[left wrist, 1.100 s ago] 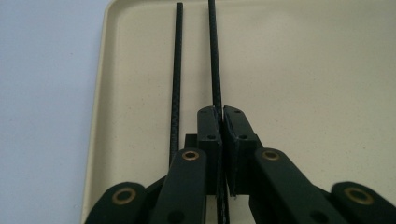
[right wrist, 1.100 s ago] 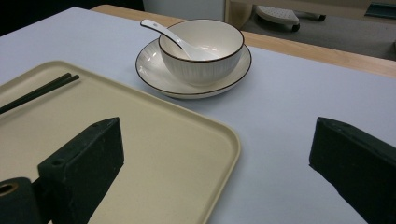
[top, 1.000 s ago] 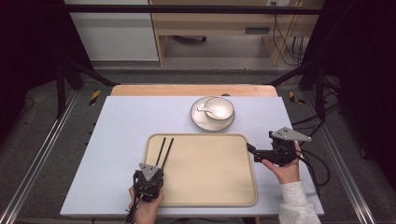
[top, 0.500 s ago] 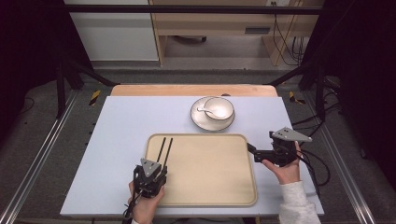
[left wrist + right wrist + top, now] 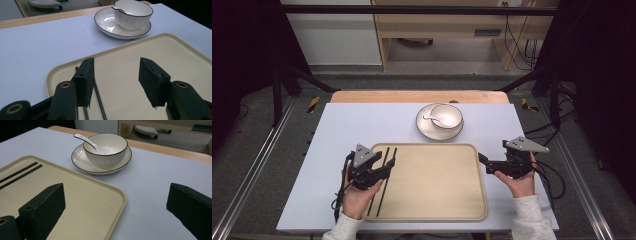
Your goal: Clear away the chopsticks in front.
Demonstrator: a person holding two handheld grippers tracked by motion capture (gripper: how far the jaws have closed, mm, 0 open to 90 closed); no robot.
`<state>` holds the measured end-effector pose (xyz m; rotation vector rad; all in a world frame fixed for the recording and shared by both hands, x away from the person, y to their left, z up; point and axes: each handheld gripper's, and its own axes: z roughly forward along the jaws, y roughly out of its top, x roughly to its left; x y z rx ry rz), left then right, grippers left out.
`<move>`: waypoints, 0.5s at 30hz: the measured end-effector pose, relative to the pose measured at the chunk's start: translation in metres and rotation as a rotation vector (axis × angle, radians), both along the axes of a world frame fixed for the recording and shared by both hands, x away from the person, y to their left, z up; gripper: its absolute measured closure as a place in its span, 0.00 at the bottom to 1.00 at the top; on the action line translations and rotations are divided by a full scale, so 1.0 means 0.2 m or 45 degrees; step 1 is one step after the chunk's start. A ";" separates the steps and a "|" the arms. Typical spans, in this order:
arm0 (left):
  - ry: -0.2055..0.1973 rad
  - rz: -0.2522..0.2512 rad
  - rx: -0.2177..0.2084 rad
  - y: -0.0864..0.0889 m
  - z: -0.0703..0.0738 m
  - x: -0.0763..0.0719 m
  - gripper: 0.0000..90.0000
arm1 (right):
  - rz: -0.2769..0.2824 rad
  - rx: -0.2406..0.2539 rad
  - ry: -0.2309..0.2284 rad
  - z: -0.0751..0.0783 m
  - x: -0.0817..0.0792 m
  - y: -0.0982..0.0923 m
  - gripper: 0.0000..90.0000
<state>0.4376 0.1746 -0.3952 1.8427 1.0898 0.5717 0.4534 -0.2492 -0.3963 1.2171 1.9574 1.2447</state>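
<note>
The left gripper [image 5: 388, 165] is hovering over the tray's [image 5: 437, 212] left end, jaws spread wide and gripping nothing, with the chopsticks [image 5: 383, 182] lying just beneath. They are lying side by side on the tray, long axis running near-to-far, tips pointing away toward the table's far edge. I'd say it should drop straight down, straddle both sticks crosswise and close near their middle. The right gripper [image 5: 482, 159] is waiting wide open beside the tray's right rim, with the bowl [image 5: 446, 115] sitting on its saucer beyond.

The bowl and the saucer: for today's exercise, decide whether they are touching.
Touching. In the right gripper view the bowl sits directly on the saucer, its base resting in the saucer's middle with no gap beneath.
</note>
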 end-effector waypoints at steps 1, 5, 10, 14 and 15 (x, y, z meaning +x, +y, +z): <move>-0.001 -0.004 0.020 0.02 0.01 0.01 0.46 | 0.002 0.002 0.000 0.00 0.00 0.00 0.03; -0.041 0.010 0.054 0.12 0.03 0.02 0.35 | -0.007 -0.002 0.000 0.00 0.00 -0.01 0.03; -0.026 0.057 0.020 0.26 -0.03 0.02 0.25 | -0.021 -0.020 -0.001 0.00 0.00 -0.03 0.03; -0.033 0.076 -0.013 0.33 -0.06 0.02 0.19 | -0.031 -0.023 -0.004 0.01 -0.01 -0.03 0.03; -0.040 0.079 -0.017 0.35 -0.06 0.02 0.17 | -0.032 -0.022 -0.003 0.01 -0.01 -0.03 0.03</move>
